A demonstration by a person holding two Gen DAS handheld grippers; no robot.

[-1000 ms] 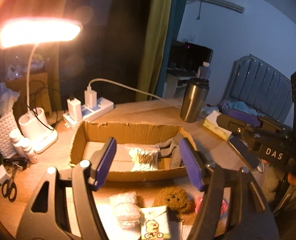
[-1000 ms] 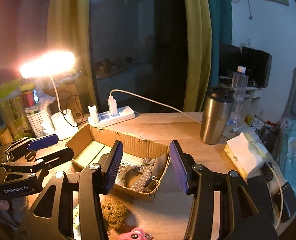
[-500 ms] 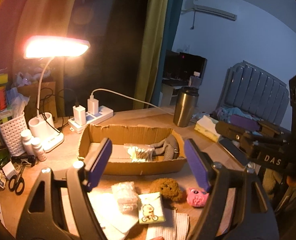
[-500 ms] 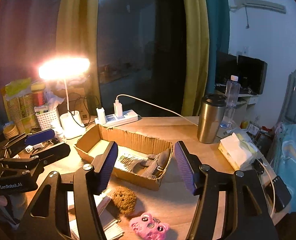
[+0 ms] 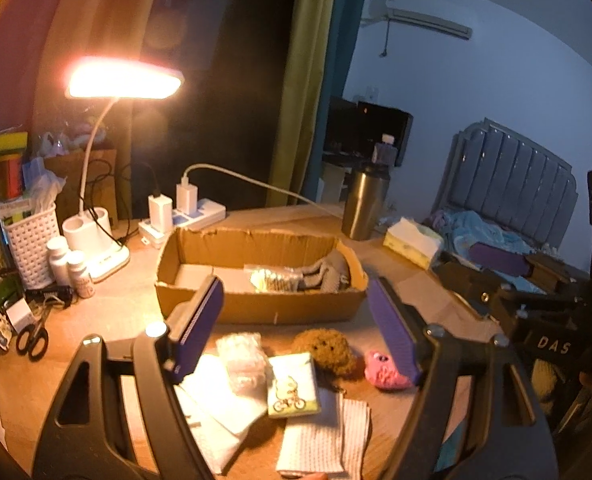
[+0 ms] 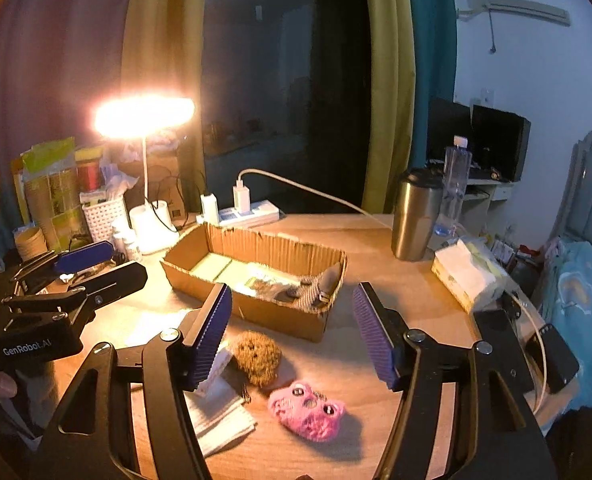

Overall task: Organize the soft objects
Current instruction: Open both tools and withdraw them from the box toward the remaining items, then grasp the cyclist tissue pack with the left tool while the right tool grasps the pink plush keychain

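Two plush toys on the surface, just in front of the box: brown toy nearer the box wall, pink toy closer to the camera and apart from it. Beside them, seen from the left wrist, a crinkly packet, a printed pouch and folded cloths. Already in the box: a grey sock and a flat packet. Right hand-held gripper above the toys, jaws well apart and just now widening, nothing between the pads. Left hand-held gripper likewise wide and empty, its jaws having opened a little more, poised over the packet and pouch. Both toys probably light and squashy, likely to give under the pads and not slip on the ribbed faces; best pinched across the thick middle of the body, deep enough to avoid plucking only fuzz. Small metal ring beside the brown toy, apparently a keychain loop, better left clear of the pads. Cloths limp, likely to unfold if taken by one edge
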